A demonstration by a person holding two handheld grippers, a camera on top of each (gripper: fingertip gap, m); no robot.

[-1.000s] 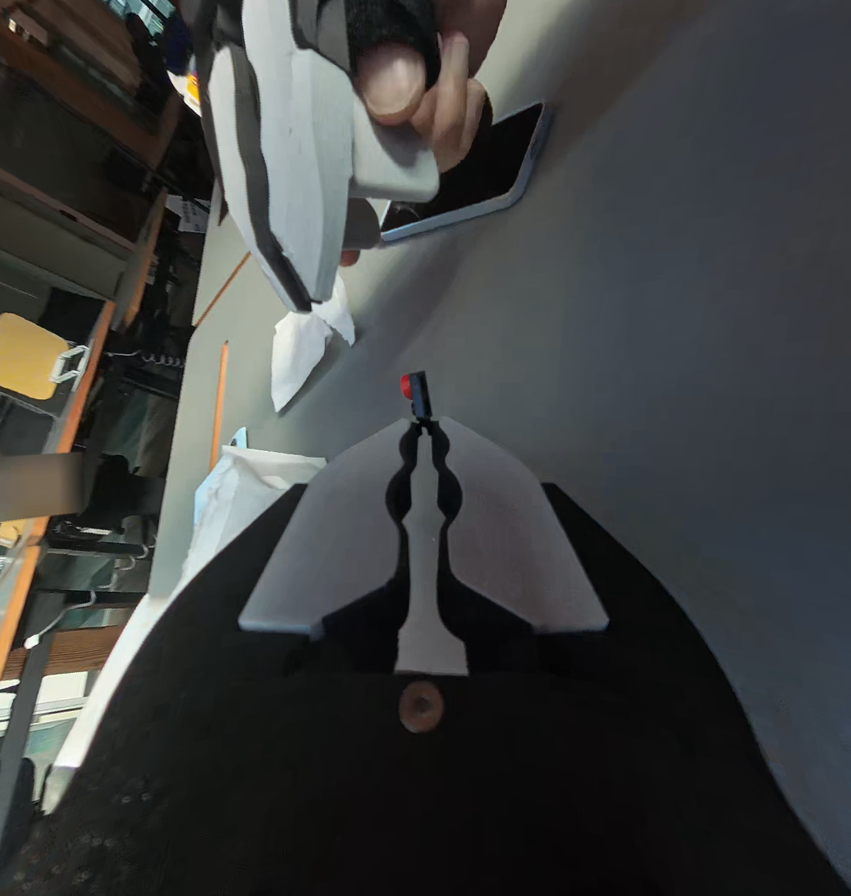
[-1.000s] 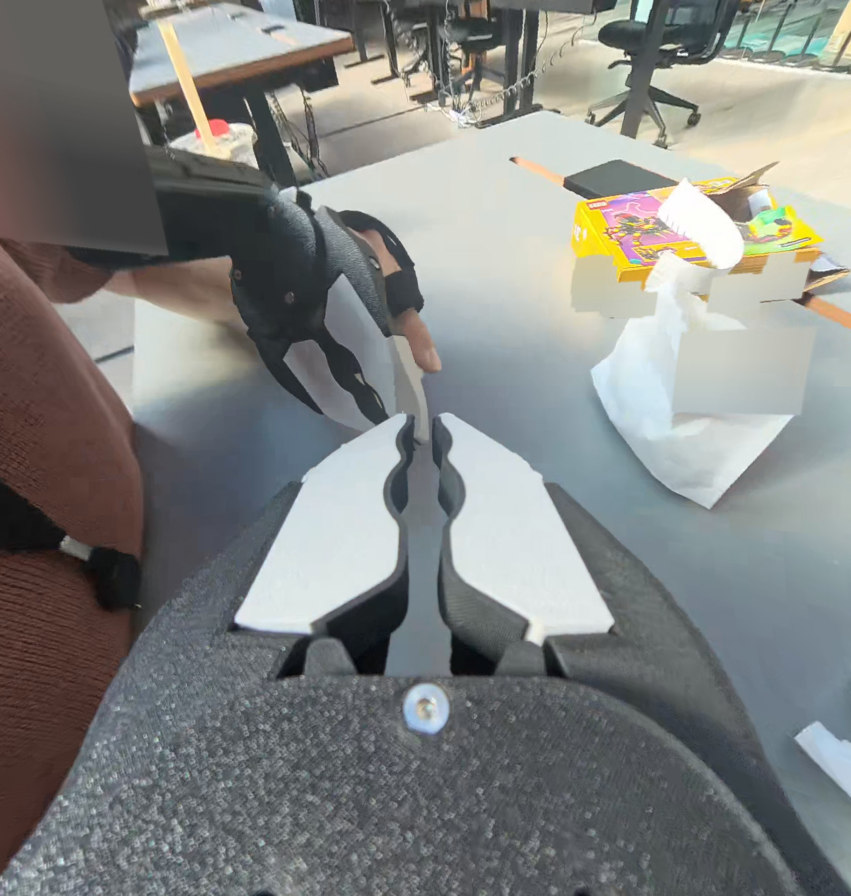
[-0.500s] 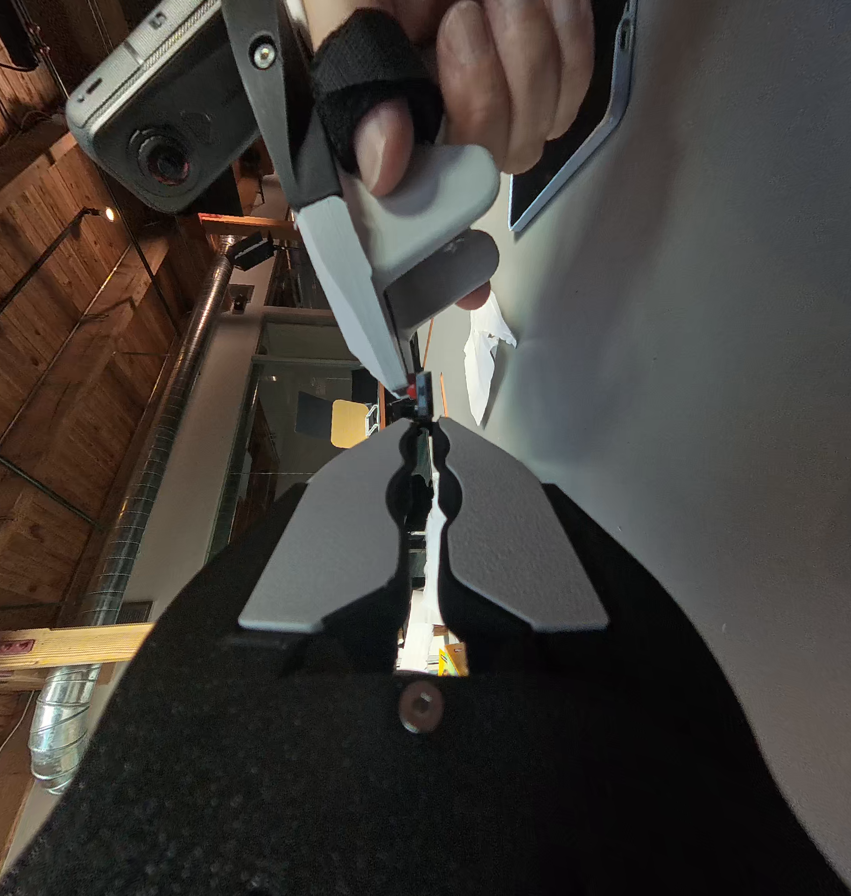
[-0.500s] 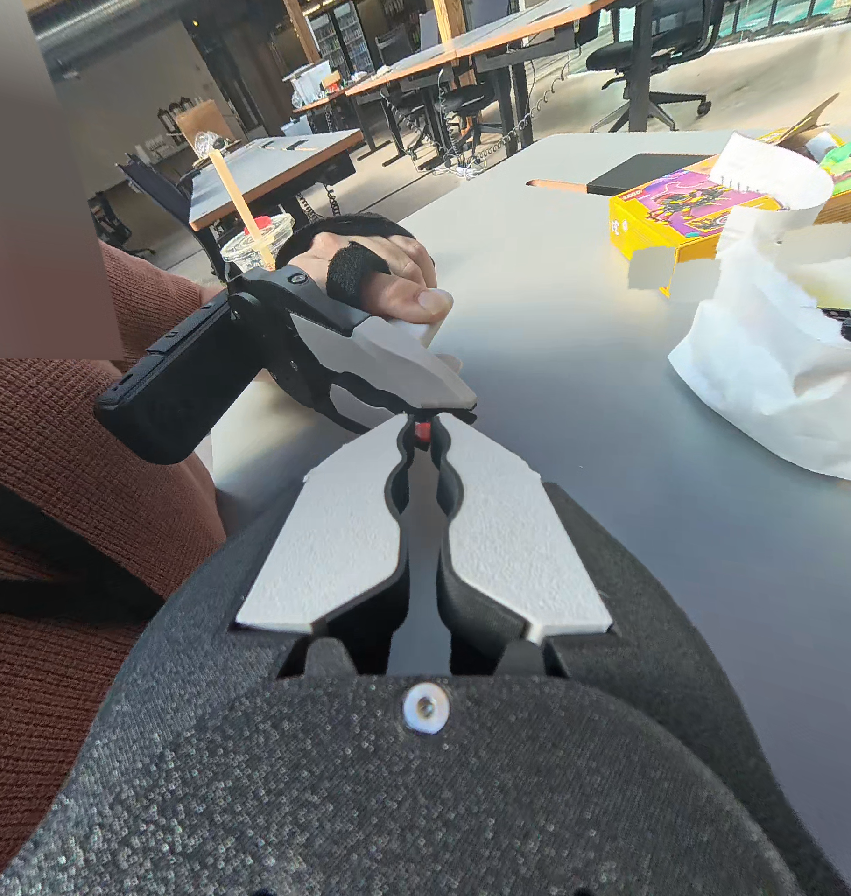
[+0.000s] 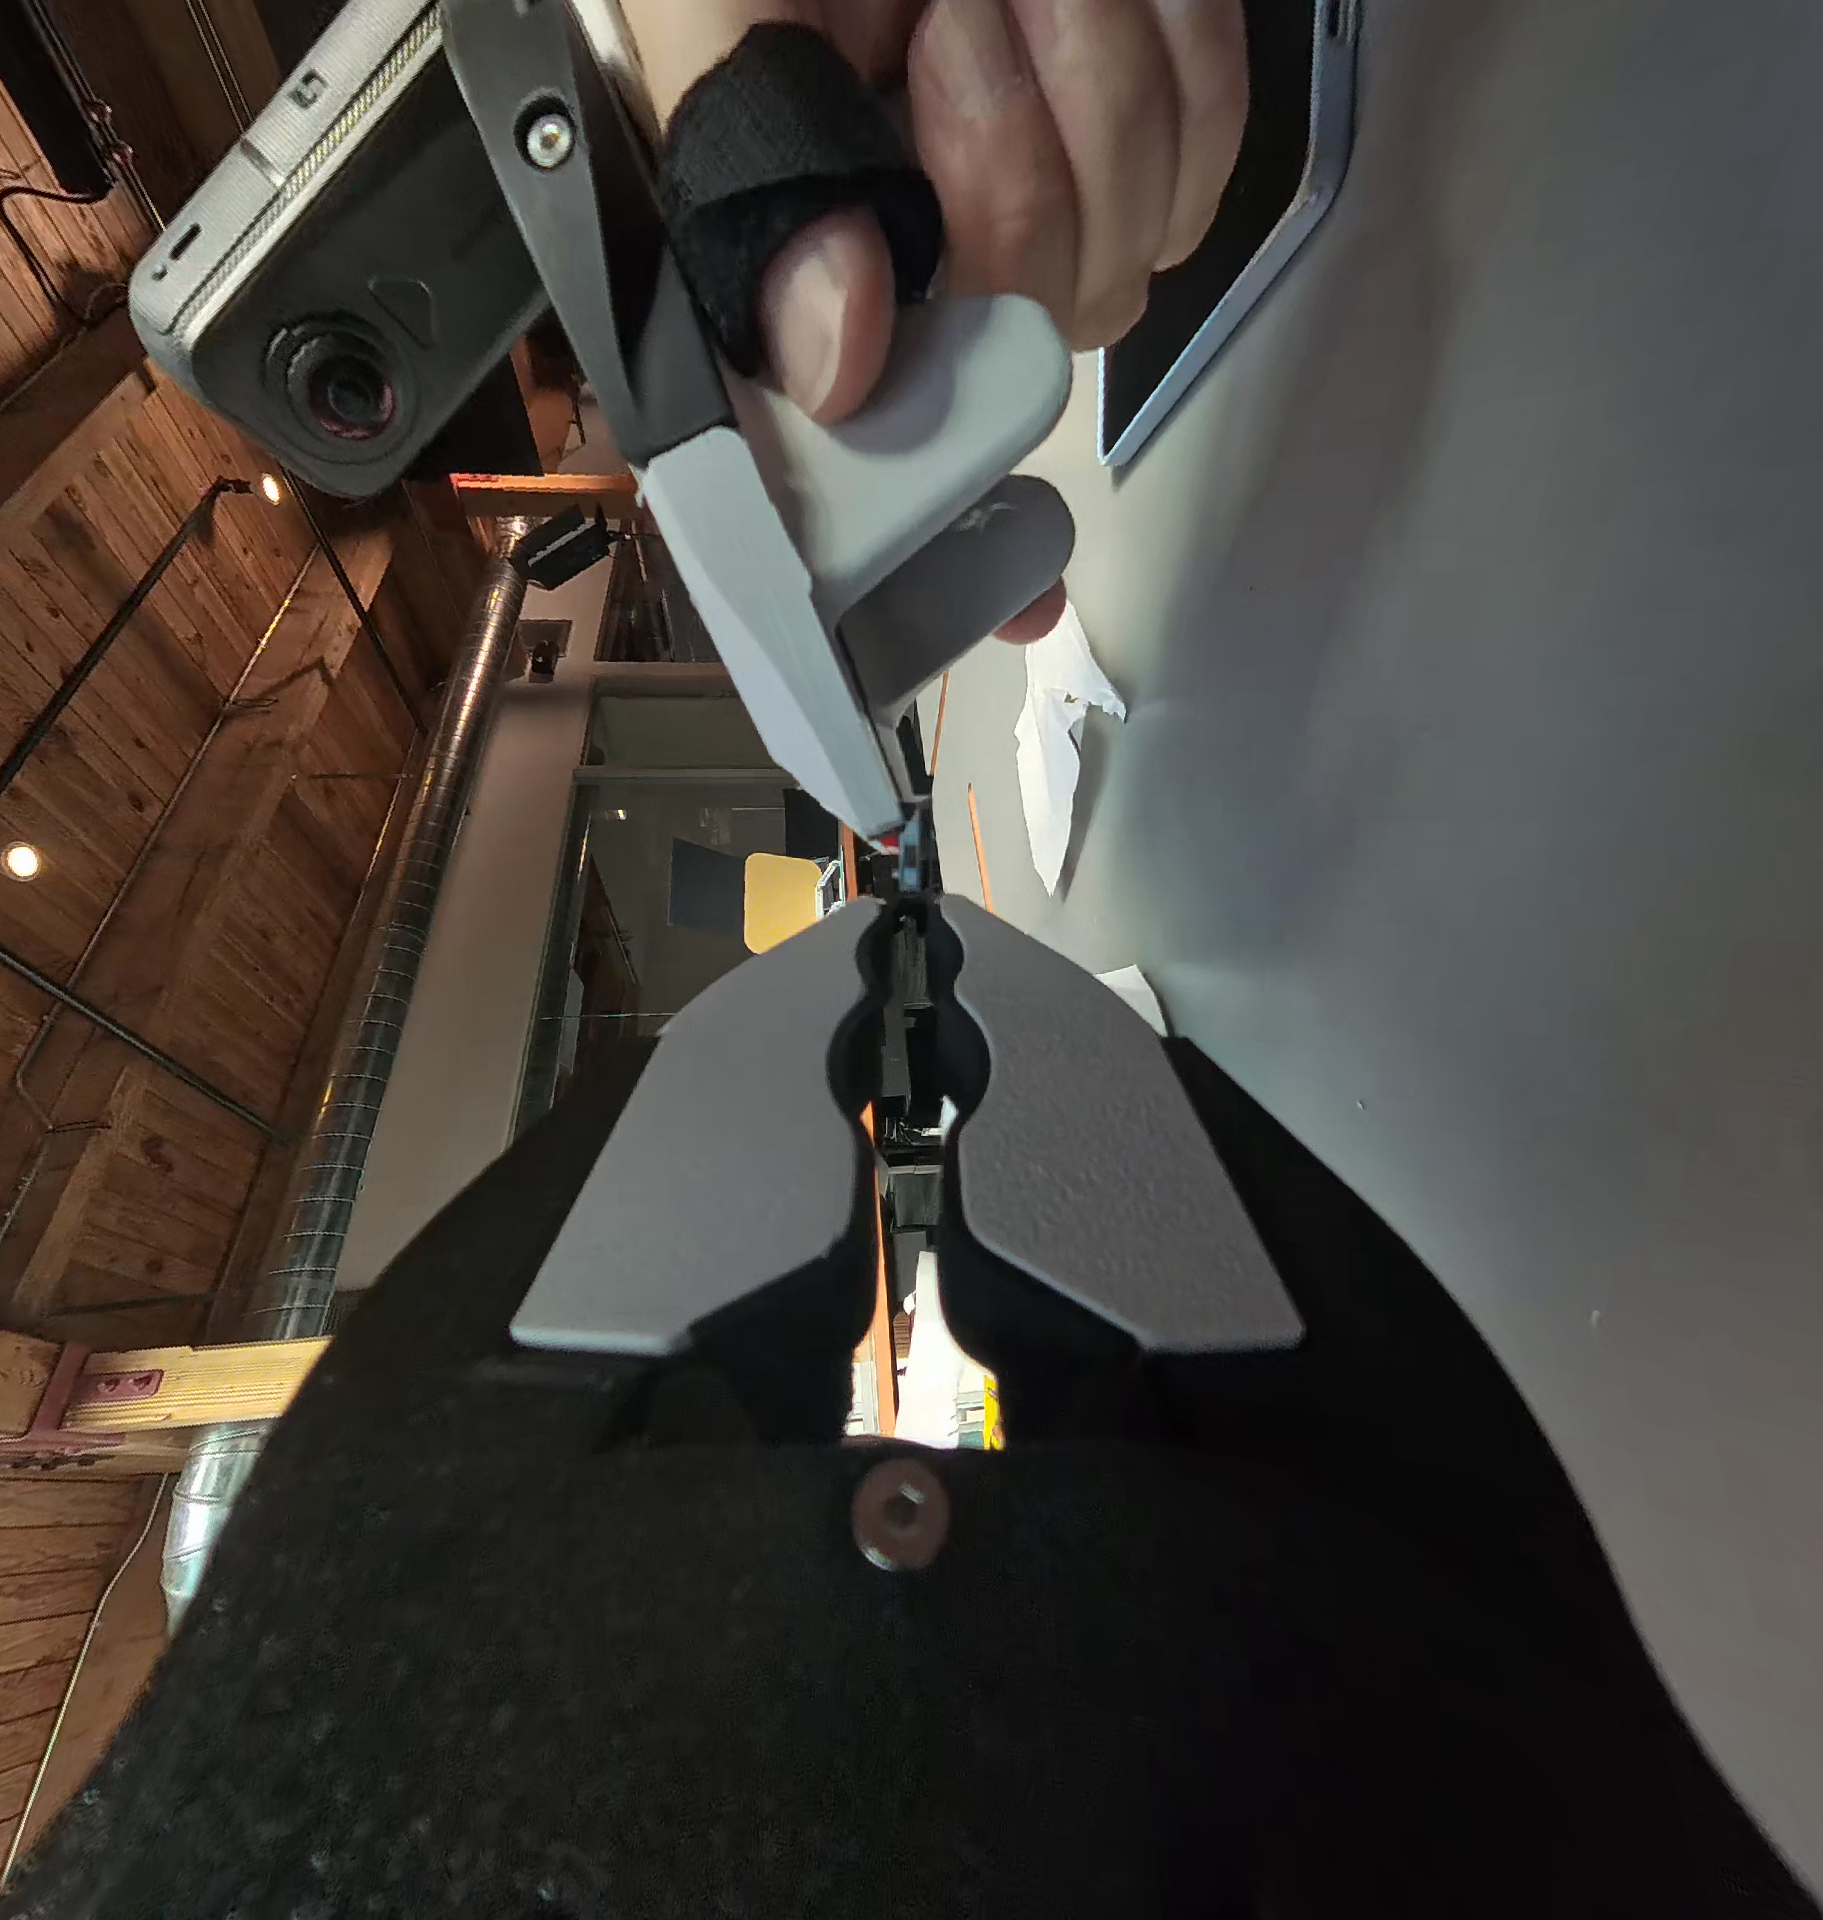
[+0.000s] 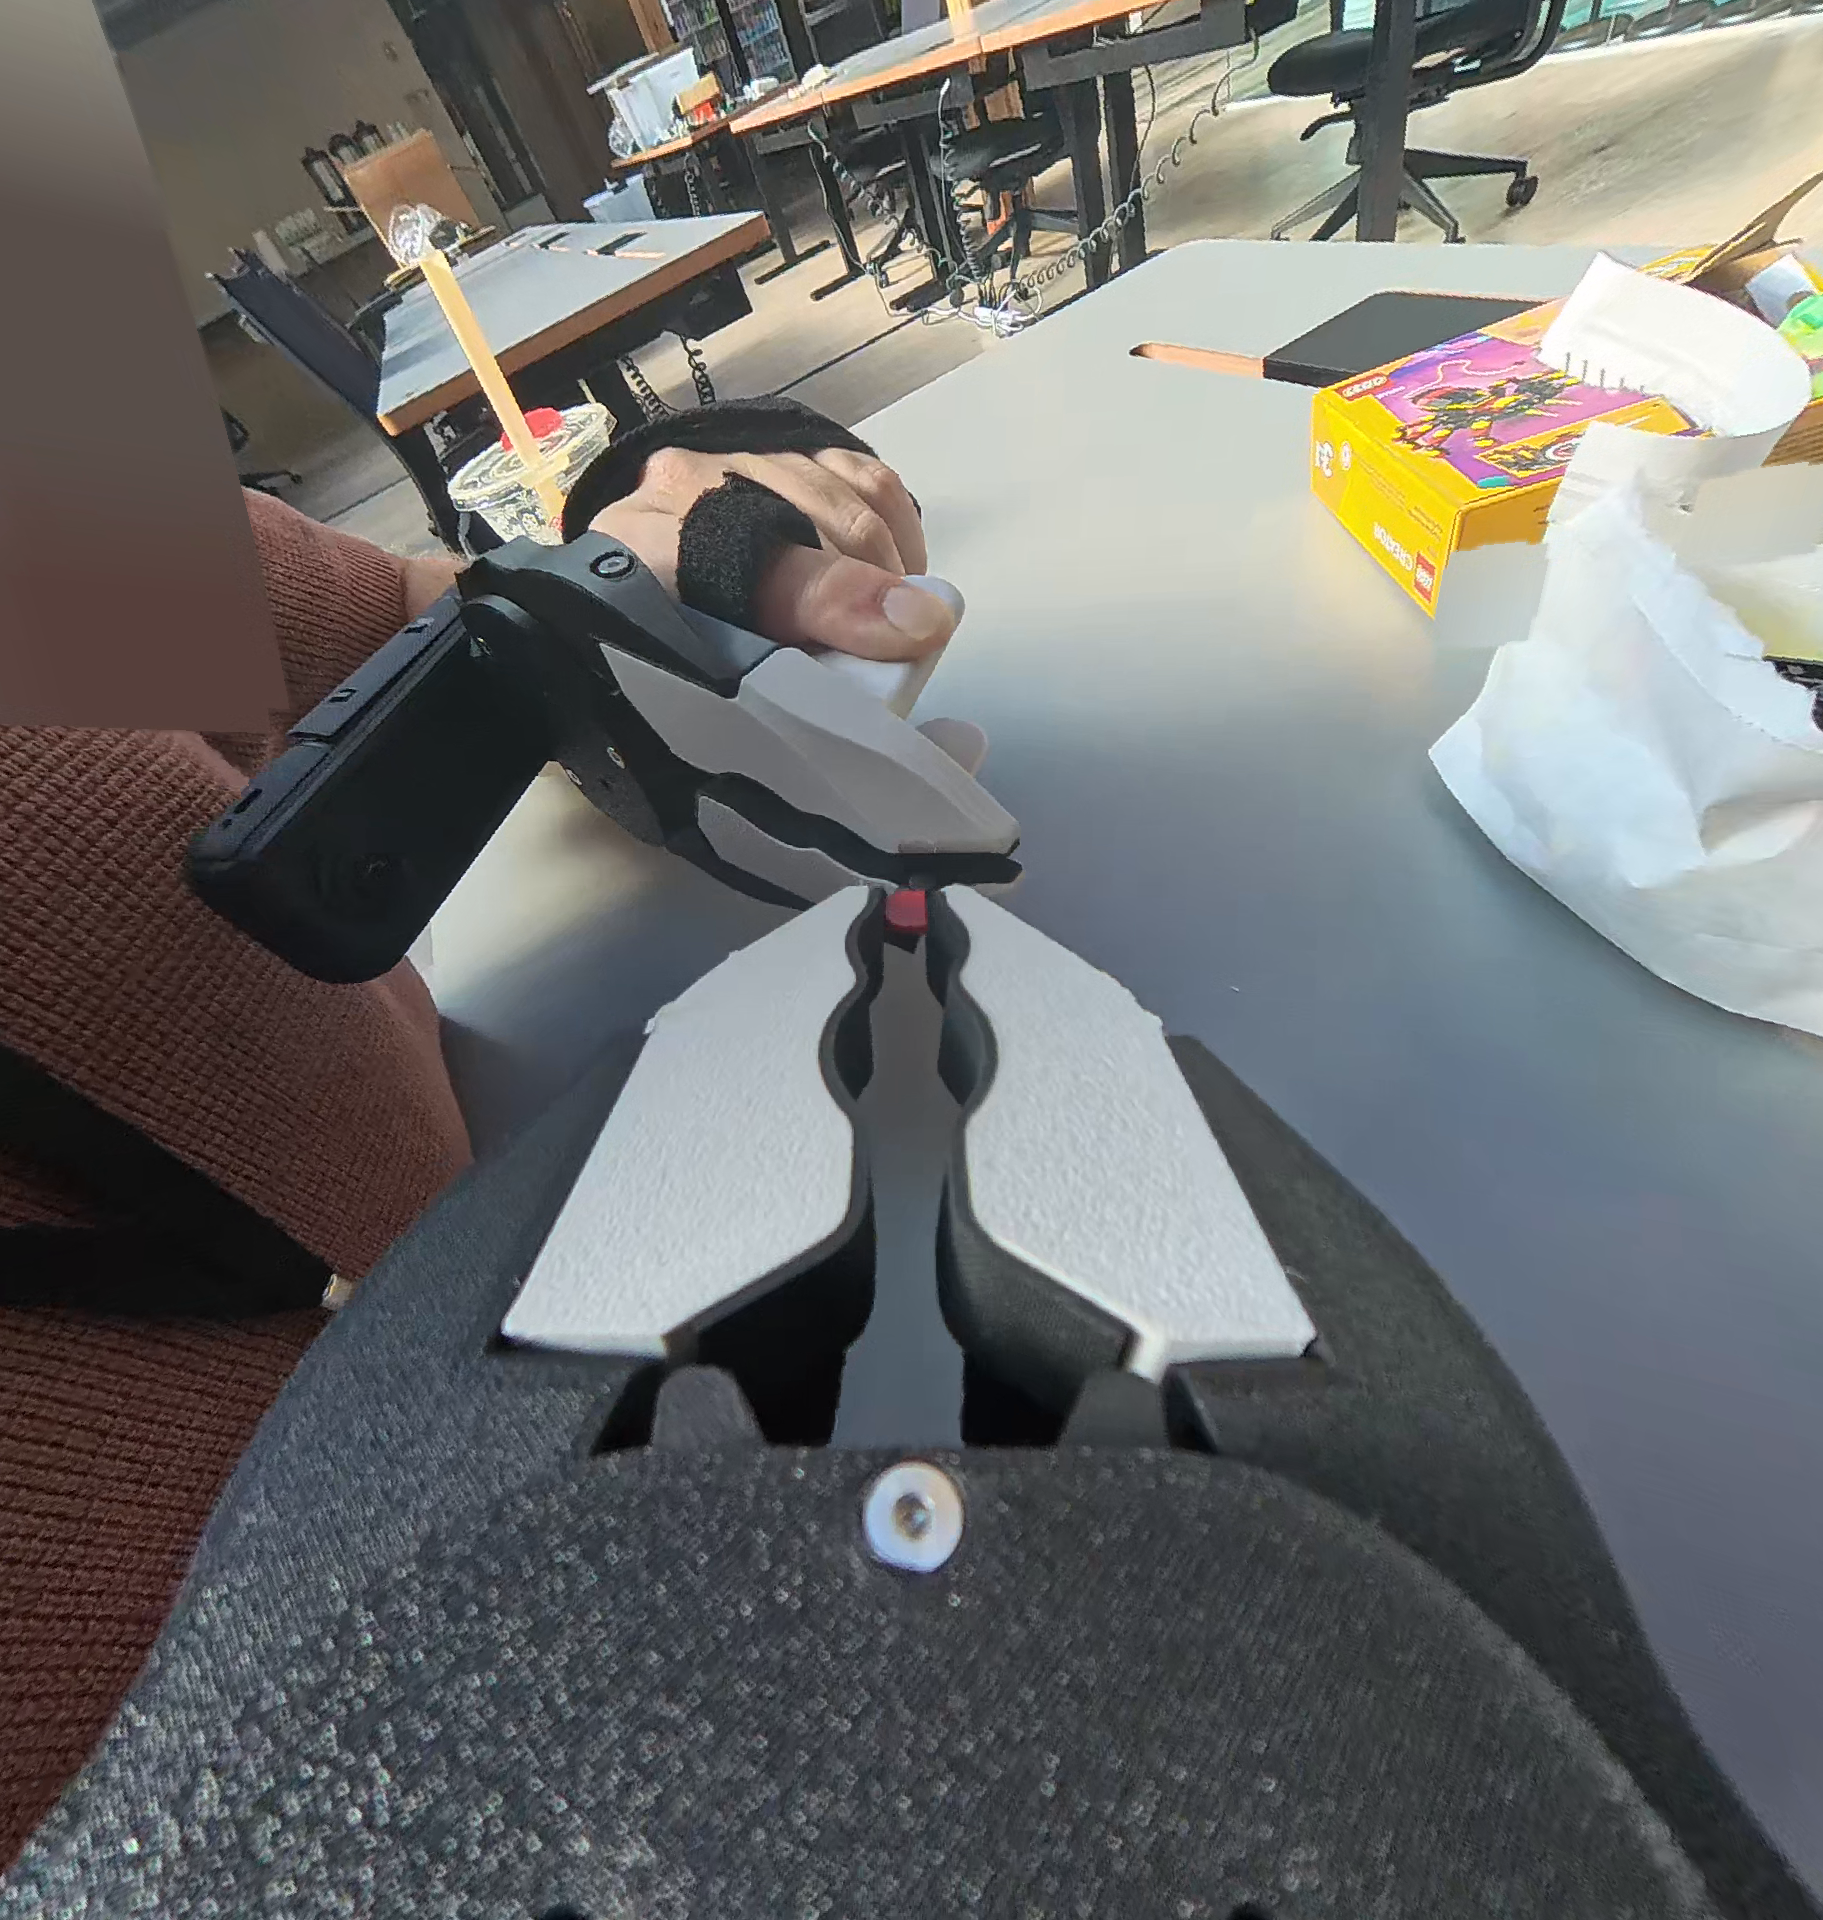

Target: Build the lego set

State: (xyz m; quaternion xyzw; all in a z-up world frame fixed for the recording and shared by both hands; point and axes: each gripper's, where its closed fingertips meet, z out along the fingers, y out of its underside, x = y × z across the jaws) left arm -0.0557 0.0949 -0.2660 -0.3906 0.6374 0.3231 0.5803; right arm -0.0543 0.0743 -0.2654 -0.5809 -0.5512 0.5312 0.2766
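My left gripper [image 5: 910, 906] is shut on a small dark lego piece [image 5: 915, 854] with a red part, held in the air beside the grey table [image 5: 1509, 831]. My right gripper [image 6: 905, 900] meets it tip to tip. Its jaws stand narrowly apart around the red part [image 6: 904, 912]. In the left wrist view the right gripper [image 5: 886, 821] comes down from the top, held by a hand. In the right wrist view the left gripper [image 6: 964, 844] comes in from the left, turned on its side.
A yellow lego box [image 6: 1406, 457], a torn white paper bag [image 6: 1665, 810] and a black notebook [image 6: 1406, 332] lie at the right on the table [image 6: 1198, 727]. A phone [image 5: 1229, 239] lies on the table. A drink cup [image 6: 528, 478] stands behind the left hand. A brown sleeve [image 6: 159, 987] fills the left.
Both grippers rose off the table and came together. The right gripper's tips have closed in around the red part of the piece that the left gripper holds.
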